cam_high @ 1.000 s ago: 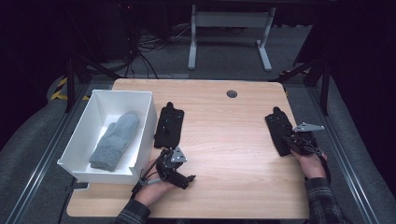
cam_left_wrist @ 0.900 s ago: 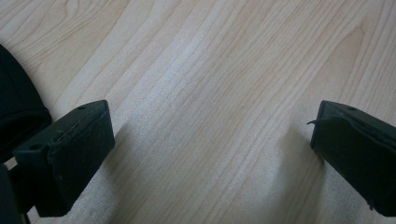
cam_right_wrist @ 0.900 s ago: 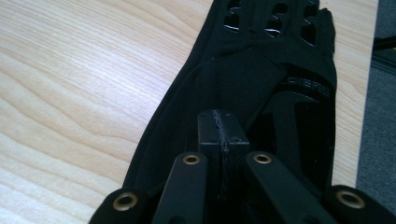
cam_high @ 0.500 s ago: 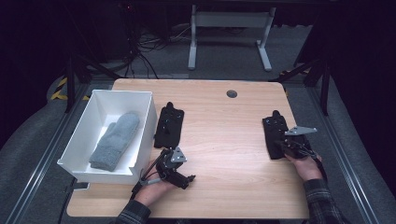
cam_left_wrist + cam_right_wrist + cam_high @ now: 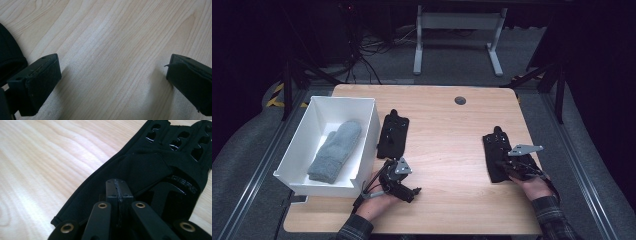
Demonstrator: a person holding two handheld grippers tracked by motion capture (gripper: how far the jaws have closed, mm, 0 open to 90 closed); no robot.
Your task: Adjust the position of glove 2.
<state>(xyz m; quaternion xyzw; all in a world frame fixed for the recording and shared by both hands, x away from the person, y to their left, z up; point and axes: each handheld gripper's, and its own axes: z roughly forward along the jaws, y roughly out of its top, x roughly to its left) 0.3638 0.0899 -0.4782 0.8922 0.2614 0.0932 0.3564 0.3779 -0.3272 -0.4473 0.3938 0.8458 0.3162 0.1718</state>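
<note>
White bin (image 5: 364, 107) at the table's (image 5: 447, 200) left edge, grey mitten (image 5: 334, 150) lying inside; black glove (image 5: 393, 134) flat just right of the bin; left gripper (image 5: 404, 187) low near the front edge below that glove, jaws wide apart over bare wood, nothing between them; second black glove (image 5: 496, 150) well apart on the right side; right gripper (image 5: 117, 186) over its near end, jaws pressed together, glove not pinched as far as visible.

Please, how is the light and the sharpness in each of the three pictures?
High view: table well lit, surroundings dark. Left gripper view: sharp wood grain, soft shadows beside the claw. Right gripper view: bright glare on wood at left; black glove slightly soft, shiny spots in its holes.
</note>
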